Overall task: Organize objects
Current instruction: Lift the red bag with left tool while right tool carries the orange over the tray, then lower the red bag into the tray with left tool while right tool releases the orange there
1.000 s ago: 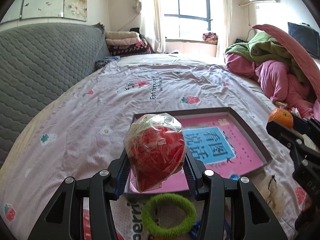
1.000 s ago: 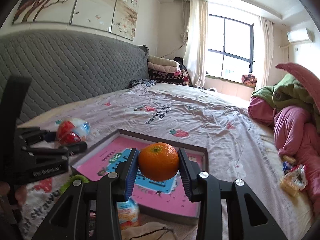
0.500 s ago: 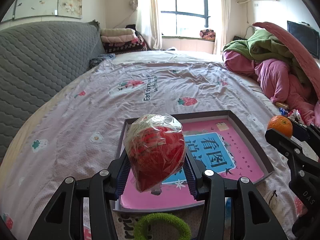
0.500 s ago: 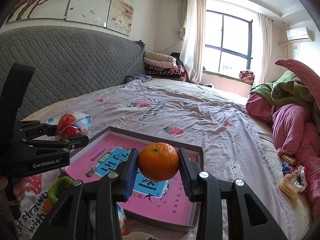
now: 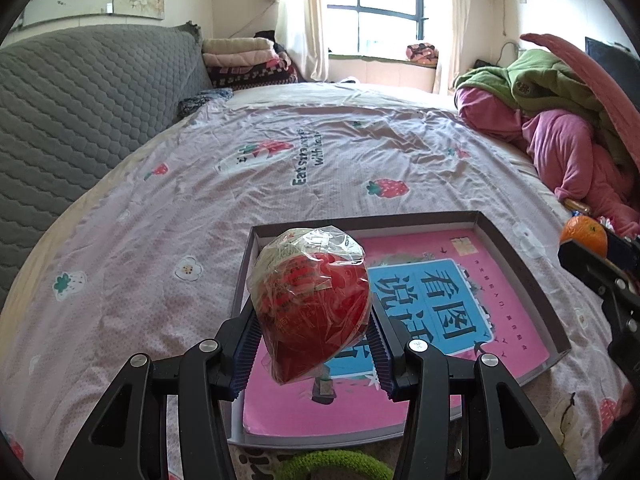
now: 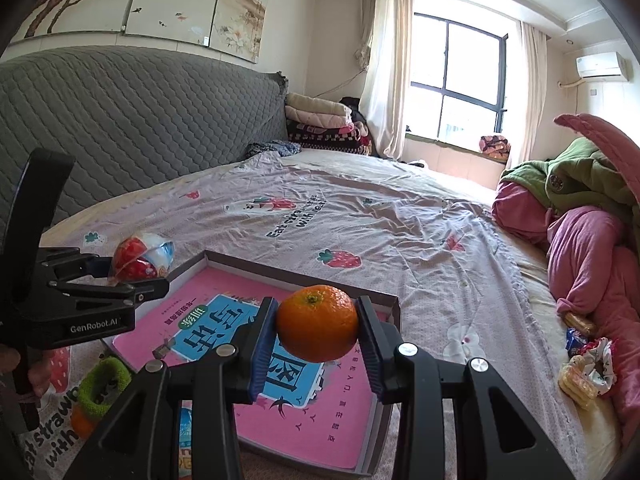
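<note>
My left gripper is shut on a red snack in a clear plastic wrapper, held above the near left corner of a shallow grey box tray with a pink and blue book inside. My right gripper is shut on an orange over the tray's right half. The orange and the right gripper's black body show at the right edge of the left wrist view. From the right wrist view, the wrapped snack sits in the left gripper at the left.
The tray lies on a bed with a strawberry-print sheet. A green fuzzy ring, another orange and a blue packet lie near the tray's front. Snack packets and piled pink and green bedding are at the right.
Both grippers have moved forward over the bed with their loads; the tray now lies closer beneath them, and the green ring has slid toward the lower edge of the left wrist view.
</note>
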Motion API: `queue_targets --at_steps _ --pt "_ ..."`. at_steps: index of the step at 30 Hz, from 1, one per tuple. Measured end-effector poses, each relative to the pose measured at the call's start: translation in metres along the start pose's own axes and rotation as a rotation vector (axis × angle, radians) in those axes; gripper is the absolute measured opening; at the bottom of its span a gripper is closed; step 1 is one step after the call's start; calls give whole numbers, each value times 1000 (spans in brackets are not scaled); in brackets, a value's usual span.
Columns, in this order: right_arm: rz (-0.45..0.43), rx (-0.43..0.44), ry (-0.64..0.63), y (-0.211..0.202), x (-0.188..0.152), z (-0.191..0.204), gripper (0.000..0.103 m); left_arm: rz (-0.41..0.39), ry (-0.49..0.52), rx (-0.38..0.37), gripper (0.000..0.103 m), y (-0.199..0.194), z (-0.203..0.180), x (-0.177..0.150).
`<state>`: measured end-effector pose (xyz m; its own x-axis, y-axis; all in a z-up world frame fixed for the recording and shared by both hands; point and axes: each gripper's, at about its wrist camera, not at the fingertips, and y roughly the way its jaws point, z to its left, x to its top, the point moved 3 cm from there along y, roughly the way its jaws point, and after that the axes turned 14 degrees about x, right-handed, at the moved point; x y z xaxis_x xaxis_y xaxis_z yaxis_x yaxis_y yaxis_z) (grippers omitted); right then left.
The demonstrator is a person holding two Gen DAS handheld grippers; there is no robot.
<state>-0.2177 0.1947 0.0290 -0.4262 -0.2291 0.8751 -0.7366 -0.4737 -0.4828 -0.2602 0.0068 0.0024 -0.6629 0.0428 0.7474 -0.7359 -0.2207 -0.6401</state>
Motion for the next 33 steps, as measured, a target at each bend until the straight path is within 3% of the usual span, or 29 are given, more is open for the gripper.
queue_targets --at_steps 12,19,33 --pt "56 21 20 21 1 -17 40 59 55 -1 51 27 -11 5" --pt "146 49 55 42 -16 -26 40 146 51 -33 51 52 -14 -1" --pt "284 46 90 72 -48 -33 40 202 73 -51 51 70 -18 -15"
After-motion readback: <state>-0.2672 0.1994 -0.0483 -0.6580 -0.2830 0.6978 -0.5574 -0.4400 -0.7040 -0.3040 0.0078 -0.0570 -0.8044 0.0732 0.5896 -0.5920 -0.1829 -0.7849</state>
